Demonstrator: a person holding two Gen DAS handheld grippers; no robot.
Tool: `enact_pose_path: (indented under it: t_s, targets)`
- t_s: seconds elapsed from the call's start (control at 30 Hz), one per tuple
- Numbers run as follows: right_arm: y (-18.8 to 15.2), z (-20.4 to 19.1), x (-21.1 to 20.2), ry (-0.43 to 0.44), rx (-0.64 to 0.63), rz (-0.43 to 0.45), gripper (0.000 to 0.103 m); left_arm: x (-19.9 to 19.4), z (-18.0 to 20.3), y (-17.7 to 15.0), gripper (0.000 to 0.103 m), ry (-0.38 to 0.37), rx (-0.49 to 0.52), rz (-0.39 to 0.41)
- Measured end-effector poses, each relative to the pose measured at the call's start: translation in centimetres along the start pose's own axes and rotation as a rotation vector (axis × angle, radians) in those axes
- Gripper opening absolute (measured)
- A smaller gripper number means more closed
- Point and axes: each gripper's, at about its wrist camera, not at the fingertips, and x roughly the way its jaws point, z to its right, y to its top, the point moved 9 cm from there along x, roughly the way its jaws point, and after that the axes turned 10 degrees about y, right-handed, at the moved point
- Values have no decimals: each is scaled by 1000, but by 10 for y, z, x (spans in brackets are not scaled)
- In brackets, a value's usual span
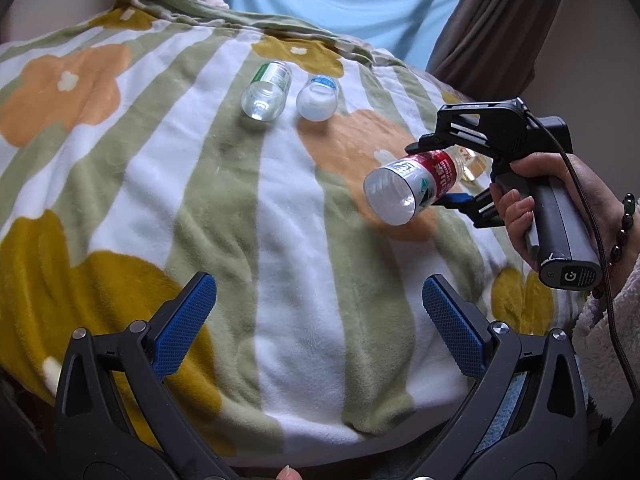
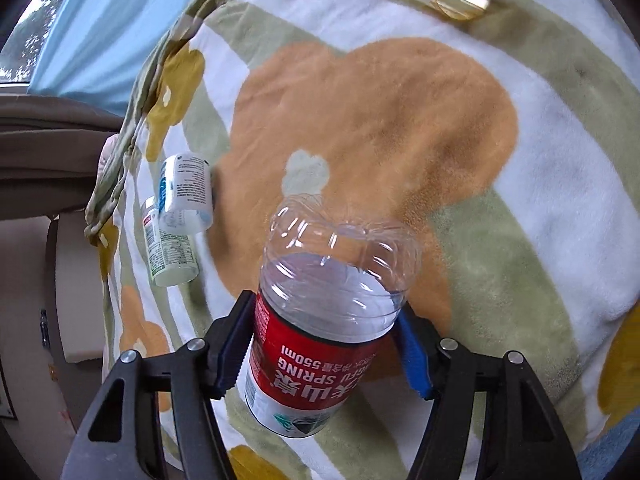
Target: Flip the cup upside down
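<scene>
Fleecy flower-print blanket (image 1: 280,208) covers the bed beneath me. My right gripper (image 2: 324,354) is clamped on the clear cut-off plastic bottle cup with a red label (image 2: 320,320), held in the air at about three o'clock in the left view, tilted partway over. My left gripper (image 1: 318,322) hangs wide apart, holding nothing. I judge the flip is mid-turn; next I should finish rotating and set the rim down flat.

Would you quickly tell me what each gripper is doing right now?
Left gripper: open, holding nothing.
Right gripper: closed on the red-labelled cup, lifted above the blanket.
</scene>
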Motion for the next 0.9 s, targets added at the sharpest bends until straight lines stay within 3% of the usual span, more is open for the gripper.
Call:
enact_pose_path:
  t_s: [0.13, 0.23, 0.37, 0.43, 0.6, 0.9]
  targets:
    - [8, -32, -29, 5, -305, 101, 61, 2, 3, -1, 103, 2, 12, -4]
    - [6, -51, -44, -41, -562, 212, 61, 6, 7, -2, 103, 0, 23, -17]
    - [-15, -63, -40, -117, -869, 297, 61, 12, 12, -6, 103, 25, 55, -34]
    - [-26, -61, -31, -154, -965, 314, 61, 14, 14, -7, 103, 34, 69, -38]
    - [-42, -44, -11, -213, -1090, 343, 61, 20, 14, -10, 103, 43, 79, -56]
    - [-66, -41, -20, -207, -1190, 400, 61, 26, 17, -12, 103, 27, 82, -80]
